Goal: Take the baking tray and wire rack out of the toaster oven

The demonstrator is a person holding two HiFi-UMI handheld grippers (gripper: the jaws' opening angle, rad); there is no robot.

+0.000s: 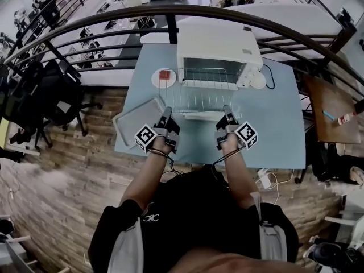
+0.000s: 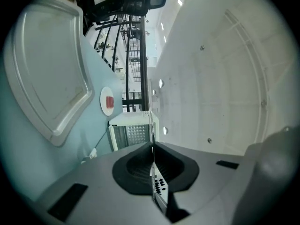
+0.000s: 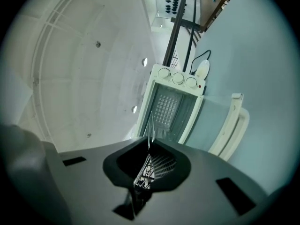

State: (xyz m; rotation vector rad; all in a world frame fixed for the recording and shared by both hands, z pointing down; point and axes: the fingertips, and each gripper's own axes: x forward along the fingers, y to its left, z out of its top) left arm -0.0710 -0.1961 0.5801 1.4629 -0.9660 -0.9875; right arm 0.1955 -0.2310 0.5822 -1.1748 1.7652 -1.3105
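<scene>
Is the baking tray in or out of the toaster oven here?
Out: the baking tray lies flat on the blue table, left of and nearer than the toaster oven.

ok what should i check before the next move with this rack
1. Left gripper jaws shut on the wire rack: ok
2. Right gripper jaws shut on the rack's near edge: ok
3. Baking tray already out, lying on the table left of the left gripper: ok
4. Rack's far edge clear of the toaster oven: cannot tell
5. Bare table to the right of the right gripper for setting the rack down: ok
</scene>
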